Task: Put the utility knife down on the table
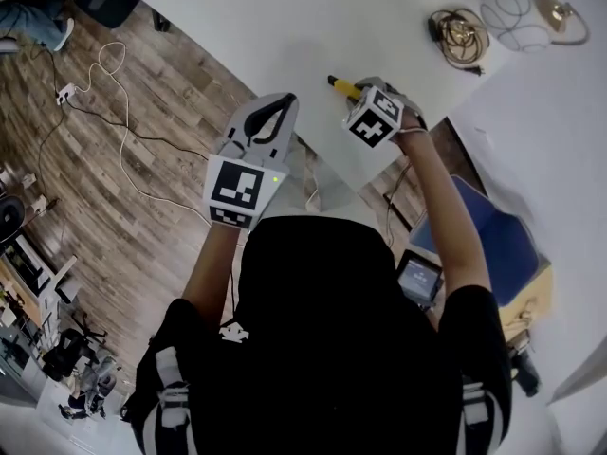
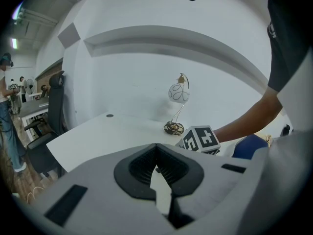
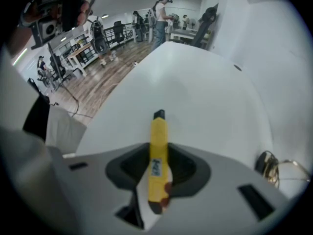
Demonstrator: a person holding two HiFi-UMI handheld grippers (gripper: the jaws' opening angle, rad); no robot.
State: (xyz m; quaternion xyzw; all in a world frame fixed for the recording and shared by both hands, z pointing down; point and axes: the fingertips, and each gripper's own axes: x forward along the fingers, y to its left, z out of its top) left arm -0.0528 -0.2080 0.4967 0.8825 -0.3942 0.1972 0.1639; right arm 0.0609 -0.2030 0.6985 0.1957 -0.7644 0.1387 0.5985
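The yellow utility knife (image 3: 157, 160) with a black tip sits between the jaws of my right gripper (image 3: 159, 168), which is shut on it, over the white table (image 3: 195, 97). Seen from the head, the knife (image 1: 342, 85) sticks out to the left of the right gripper (image 1: 365, 98), low above the table's near edge (image 1: 313, 36). My left gripper (image 1: 266, 126) hovers at the table's near edge, to the left of the right one. The jaws of the left gripper (image 2: 157, 170) are shut with nothing between them.
A coiled cable (image 1: 458, 32) and a small lamp with a wire shade (image 1: 531, 12) lie at the table's far right. An office chair (image 2: 51, 116) stands by the table's left end. A blue chair seat (image 1: 488, 230) sits under my right arm.
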